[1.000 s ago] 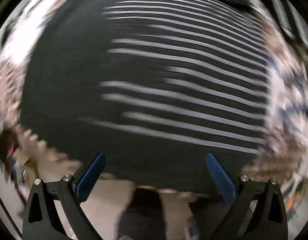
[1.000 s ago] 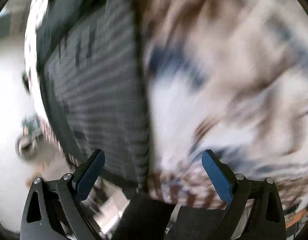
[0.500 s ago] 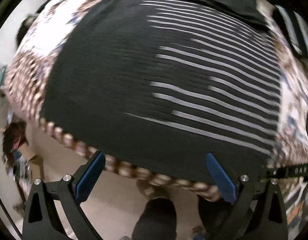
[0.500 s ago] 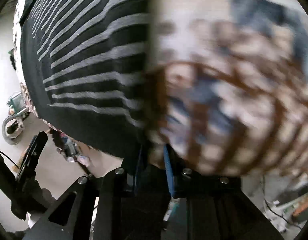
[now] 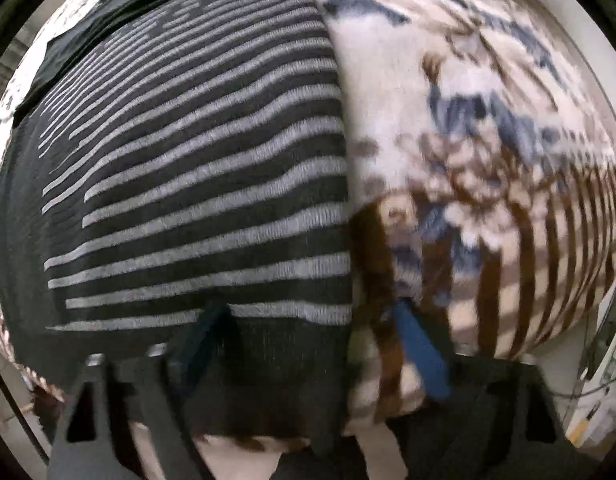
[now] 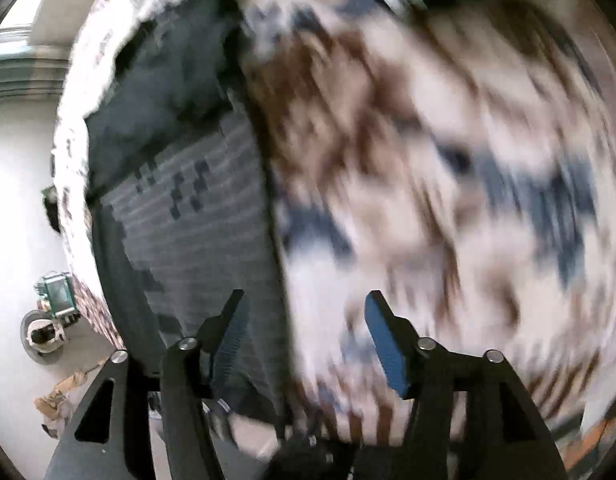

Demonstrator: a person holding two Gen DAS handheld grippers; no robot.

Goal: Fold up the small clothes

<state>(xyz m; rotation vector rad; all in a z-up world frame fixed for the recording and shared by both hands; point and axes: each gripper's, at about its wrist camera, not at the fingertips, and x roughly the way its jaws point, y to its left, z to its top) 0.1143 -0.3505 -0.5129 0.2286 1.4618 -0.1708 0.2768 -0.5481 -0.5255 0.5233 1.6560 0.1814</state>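
— What have you got in front of you?

— A black garment with grey stripes (image 5: pixel 195 184), lying flat on a patterned cloth (image 5: pixel 488 128) in cream, brown and blue that covers the worktop. Its straight right edge runs up the middle of my left view.

— And your left fingers (image 5: pixel 320 344)?

— Spread apart, holding nothing. They straddle that edge near the hem: one blue pad (image 5: pixel 203 336) over the dark band of the garment, the other over the patterned cloth. Whether they touch the fabric, I cannot tell; the picture is smeared.

— The right side?

— My right fingers (image 6: pixel 303 336) are parted too, with nothing between them. The same edge runs between them, the left pad (image 6: pixel 231 332) over the stripes, the right one over the cloth. That view is heavily blurred.

— Anything else?

— Beyond the worktop's left edge in the right view, a pale floor (image 6: pixel 15 208) with a small teal and white device (image 6: pixel 51 312) on it.
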